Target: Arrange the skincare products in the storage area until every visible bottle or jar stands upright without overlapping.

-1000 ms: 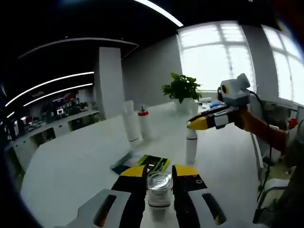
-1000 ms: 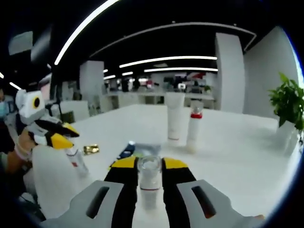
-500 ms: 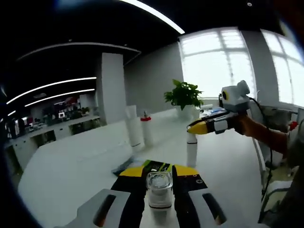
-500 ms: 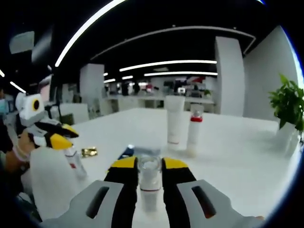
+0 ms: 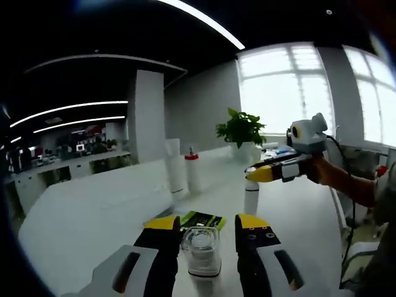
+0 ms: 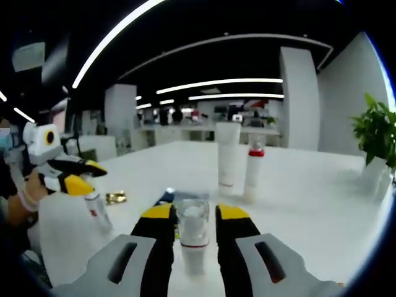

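While both tongs stand open around one bottle each (image 5: 200, 250) (image 6: 192, 230), two stand upright beyond (image 6: 227, 154) (image 6: 252, 170).

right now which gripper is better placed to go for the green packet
Probably left: the left gripper has its jaws open off the upright jar, with the green packet just beyond. The right gripper closely flanks its bottle; release unclear.

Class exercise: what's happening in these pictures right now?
A person works two handheld grippers at a white table. The left gripper has its jaws open around an upright clear-capped jar. The right gripper closely flanks an upright clear-capped bottle; grip unclear. A white tube and red-collared bottle stand upright beyond.
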`<state>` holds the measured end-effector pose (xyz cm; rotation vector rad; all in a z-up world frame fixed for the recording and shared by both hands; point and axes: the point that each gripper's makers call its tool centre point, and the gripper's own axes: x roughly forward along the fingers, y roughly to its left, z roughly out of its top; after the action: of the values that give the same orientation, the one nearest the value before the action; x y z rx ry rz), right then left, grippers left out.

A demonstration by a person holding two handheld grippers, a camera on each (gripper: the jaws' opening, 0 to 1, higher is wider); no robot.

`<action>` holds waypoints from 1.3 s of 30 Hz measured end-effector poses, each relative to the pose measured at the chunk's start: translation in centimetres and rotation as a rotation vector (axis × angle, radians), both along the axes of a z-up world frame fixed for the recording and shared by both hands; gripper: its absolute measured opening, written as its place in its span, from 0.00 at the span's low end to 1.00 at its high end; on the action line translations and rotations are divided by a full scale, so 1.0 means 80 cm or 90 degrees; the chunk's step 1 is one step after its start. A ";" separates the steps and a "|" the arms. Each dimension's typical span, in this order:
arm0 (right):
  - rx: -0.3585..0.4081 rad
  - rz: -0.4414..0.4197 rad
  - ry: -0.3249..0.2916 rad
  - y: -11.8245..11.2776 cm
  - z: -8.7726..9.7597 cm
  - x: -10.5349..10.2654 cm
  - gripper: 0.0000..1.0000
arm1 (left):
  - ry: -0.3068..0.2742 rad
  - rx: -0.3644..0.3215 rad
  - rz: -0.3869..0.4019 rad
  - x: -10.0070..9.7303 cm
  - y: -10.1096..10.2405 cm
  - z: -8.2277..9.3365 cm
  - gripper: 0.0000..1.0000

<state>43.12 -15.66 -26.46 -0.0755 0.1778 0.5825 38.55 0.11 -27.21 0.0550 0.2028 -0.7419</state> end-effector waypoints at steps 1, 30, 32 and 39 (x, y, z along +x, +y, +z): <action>0.001 0.000 0.000 -0.001 -0.001 0.000 0.24 | 0.001 0.000 0.000 0.001 0.000 -0.001 0.38; -0.011 0.012 0.076 0.003 -0.071 -0.002 0.24 | 0.059 0.006 0.025 0.002 0.021 -0.060 0.67; -0.019 0.012 0.077 0.002 -0.078 -0.003 0.24 | 0.071 0.020 0.021 0.002 0.021 -0.074 0.65; -0.022 0.007 0.093 -0.002 -0.091 -0.001 0.23 | 0.086 0.002 0.026 0.003 0.023 -0.081 0.51</action>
<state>43.08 -15.84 -33.71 -0.0683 0.3290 0.5967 38.78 1.95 -33.70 0.0034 0.3324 -0.7048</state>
